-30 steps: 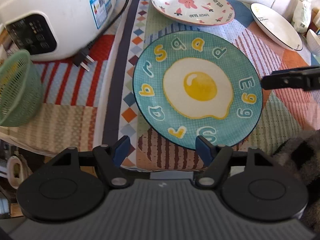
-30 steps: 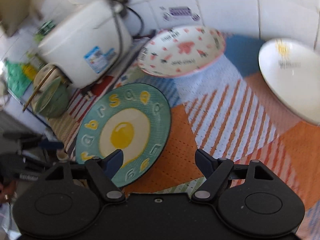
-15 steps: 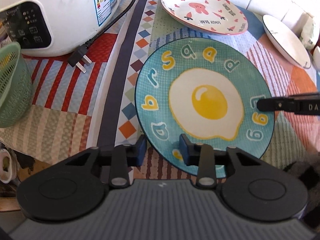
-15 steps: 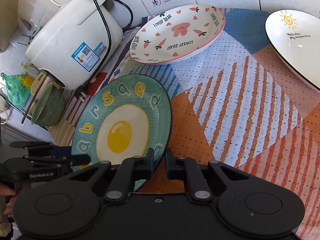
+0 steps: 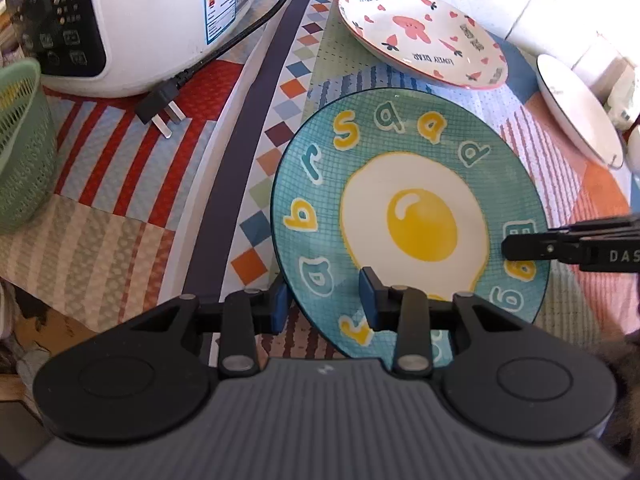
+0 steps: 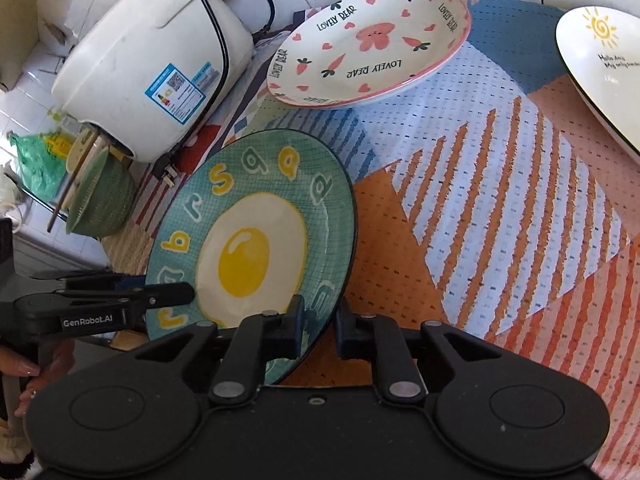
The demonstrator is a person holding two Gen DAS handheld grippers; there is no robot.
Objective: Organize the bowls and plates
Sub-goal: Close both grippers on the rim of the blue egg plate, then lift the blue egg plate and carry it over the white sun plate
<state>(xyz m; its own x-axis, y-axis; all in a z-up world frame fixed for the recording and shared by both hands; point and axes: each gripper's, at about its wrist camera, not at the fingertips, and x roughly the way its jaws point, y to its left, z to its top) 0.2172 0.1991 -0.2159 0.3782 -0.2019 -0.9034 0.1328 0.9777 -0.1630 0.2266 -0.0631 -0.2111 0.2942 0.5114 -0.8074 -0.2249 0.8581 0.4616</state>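
A teal plate with a fried-egg picture (image 5: 416, 224) is held over the patterned cloth, also in the right wrist view (image 6: 248, 256). My left gripper (image 5: 322, 302) is shut on its near rim. My right gripper (image 6: 318, 328) is shut on the opposite rim and shows in the left wrist view (image 5: 568, 246). The plate looks lifted and tilted. A pink-and-white "Lovely Bear" plate (image 5: 420, 36) (image 6: 372, 44) lies behind it. A white plate with a sun drawing (image 6: 600, 76) (image 5: 576, 112) lies at the right.
A white rice cooker (image 5: 132, 20) (image 6: 152, 60) stands at the back left, its plug (image 5: 160, 110) lying on the cloth. A green mesh basket (image 5: 20, 148) (image 6: 100, 200) sits at the left edge. A tiled wall runs behind.
Both grippers closed from open onto opposite rims of the egg plate. The plate has since risen and tilted off the cloth.
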